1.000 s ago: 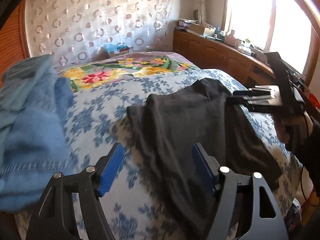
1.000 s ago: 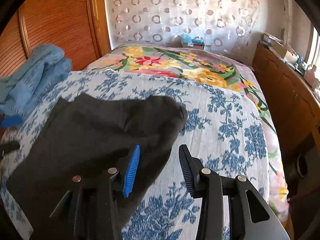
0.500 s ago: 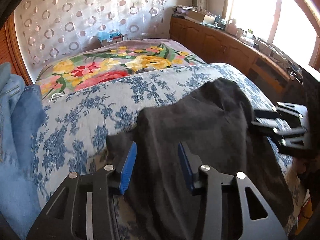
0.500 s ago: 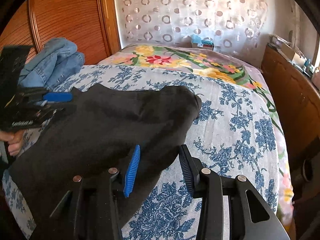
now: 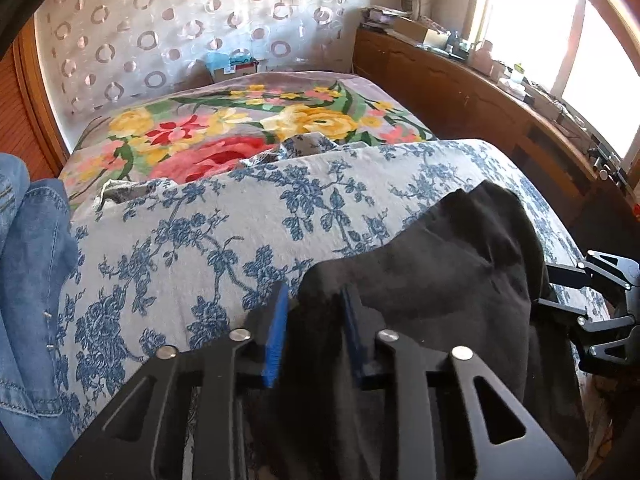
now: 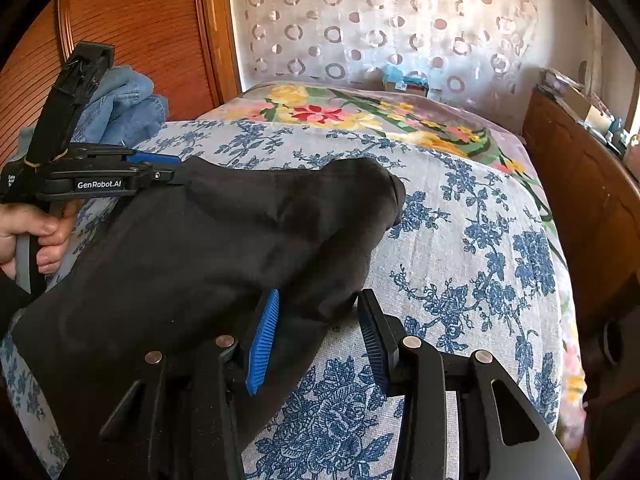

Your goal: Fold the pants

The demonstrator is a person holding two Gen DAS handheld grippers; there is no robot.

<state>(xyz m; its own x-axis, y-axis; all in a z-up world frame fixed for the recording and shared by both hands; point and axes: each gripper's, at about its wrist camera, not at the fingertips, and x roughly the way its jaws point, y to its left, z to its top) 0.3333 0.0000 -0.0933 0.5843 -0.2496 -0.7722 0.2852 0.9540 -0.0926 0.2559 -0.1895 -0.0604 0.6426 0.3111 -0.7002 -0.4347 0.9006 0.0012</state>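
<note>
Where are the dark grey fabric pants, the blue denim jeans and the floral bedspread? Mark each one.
dark grey fabric pants point(image 6: 192, 248): right wrist view, middle of the cloth.
blue denim jeans point(image 5: 28, 280): left wrist view, seamed panel.
floral bedspread point(image 6: 472, 240): right wrist view, bare blue-flowered part.

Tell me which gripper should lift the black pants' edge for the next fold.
Left. The left gripper, jaws just closing, already straddles a bunched edge of the black pants. The right gripper stands open, fabric only beside one finger.

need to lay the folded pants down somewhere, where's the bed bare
Free: the blue-flowered sheet right of the black pants, up to the wooden cabinet; also the bright floral blanket beyond. Crowded: the left edge, where the jeans pile up, and the near side under both grippers.
</note>
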